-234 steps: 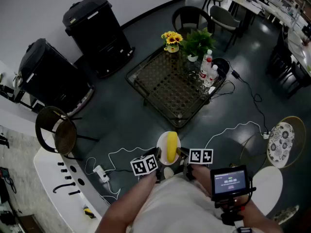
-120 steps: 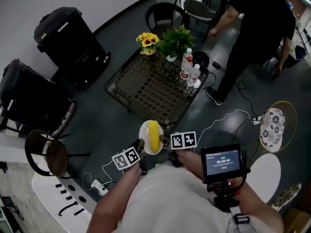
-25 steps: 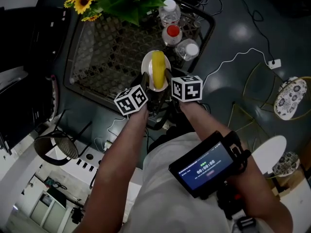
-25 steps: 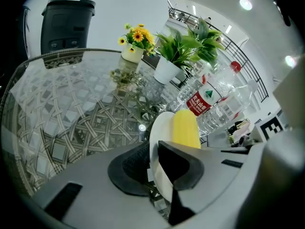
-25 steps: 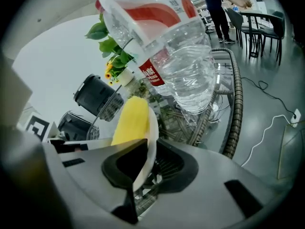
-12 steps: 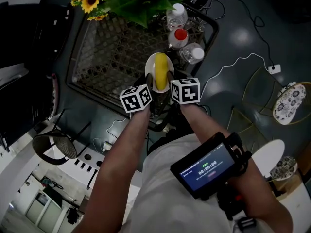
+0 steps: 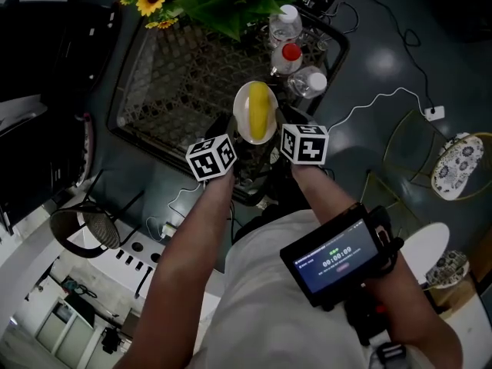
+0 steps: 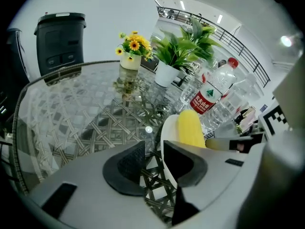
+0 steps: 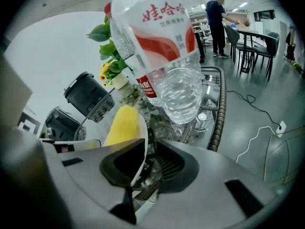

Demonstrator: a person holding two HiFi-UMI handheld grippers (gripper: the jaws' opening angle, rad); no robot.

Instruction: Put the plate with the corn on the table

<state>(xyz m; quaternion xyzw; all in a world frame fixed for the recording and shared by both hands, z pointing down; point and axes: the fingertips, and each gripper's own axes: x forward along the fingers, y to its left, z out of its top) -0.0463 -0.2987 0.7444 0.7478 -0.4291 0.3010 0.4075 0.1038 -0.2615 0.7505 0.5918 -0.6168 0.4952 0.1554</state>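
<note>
Plate (image 7: pixel 241 123) on table (image 7: pixel 173 75), left tool (image 8: pixel 152 150) freshly open beside it

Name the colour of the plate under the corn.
The plate is white; head view shows it best.

Plate (image 7: pixel 239 114): from over the floor to the worktop (image 7: pixel 177 83).
Left gripper (image 8: pixel 153 157): jaws just opened, rim loose between them.

The bottle (image 9: pixel 164 46) reads 娃哈哈; the screen (image 7: pixel 336 261) 00:00:09.
</note>
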